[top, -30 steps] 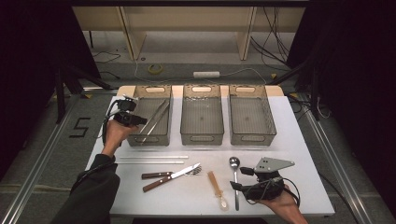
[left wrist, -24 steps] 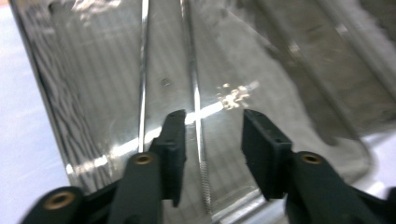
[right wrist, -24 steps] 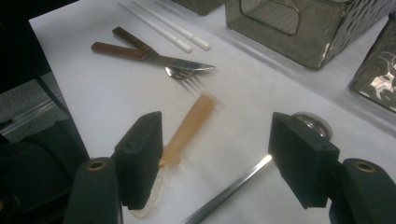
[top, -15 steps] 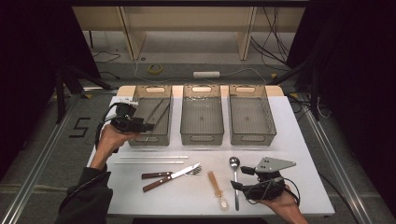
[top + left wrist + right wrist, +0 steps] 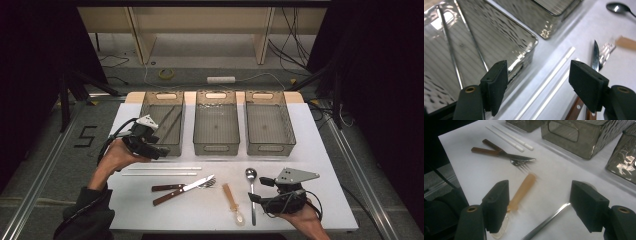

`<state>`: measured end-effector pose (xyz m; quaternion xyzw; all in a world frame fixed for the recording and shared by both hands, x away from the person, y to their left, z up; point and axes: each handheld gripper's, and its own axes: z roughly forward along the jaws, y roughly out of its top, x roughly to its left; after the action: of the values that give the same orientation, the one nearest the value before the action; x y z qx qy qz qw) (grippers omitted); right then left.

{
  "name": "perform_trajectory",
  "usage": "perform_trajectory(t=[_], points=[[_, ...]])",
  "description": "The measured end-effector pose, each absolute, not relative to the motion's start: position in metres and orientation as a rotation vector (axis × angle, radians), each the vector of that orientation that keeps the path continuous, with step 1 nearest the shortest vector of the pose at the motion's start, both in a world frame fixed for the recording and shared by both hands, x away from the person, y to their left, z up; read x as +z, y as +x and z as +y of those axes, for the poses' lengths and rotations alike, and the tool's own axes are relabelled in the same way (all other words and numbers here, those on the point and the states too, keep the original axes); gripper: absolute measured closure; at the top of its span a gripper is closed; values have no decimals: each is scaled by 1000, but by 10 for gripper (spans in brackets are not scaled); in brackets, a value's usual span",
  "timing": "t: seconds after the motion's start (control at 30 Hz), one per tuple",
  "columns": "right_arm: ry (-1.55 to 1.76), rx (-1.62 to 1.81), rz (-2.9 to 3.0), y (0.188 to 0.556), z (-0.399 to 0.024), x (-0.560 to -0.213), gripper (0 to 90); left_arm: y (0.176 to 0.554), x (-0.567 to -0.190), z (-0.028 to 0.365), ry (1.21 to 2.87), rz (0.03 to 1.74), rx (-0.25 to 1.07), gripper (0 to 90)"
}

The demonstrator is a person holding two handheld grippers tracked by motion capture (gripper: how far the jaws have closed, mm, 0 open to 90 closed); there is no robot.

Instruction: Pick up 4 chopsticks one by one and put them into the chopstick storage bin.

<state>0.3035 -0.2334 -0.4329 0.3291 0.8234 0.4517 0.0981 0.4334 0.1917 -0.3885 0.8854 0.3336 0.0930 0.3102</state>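
White table (image 5: 310, 150) carries both hands, each hand-held gripper spread: left (image 5: 150, 145), right (image 5: 262, 199)

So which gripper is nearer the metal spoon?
Right. The right gripper sits beside the metal spoon, while the left gripper hovers by the left bin.

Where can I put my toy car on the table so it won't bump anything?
Bare cloth lies right of the right bin, out to the table edge, and at the near left corner below the knife. It's crowded between the white chopsticks, fork, plastic spoon and metal spoon.
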Motion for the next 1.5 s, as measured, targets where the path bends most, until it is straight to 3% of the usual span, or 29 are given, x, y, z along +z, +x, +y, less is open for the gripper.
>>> perform_trajectory(t=[1.07, 1.5], points=[[996, 1333, 2425, 304, -235, -433, 315, 421, -423, 188, 2598, 789, 222, 261], [997, 1334, 2429, 305, -235, -433, 317, 422, -439, 191, 2724, 703, 225, 432]])
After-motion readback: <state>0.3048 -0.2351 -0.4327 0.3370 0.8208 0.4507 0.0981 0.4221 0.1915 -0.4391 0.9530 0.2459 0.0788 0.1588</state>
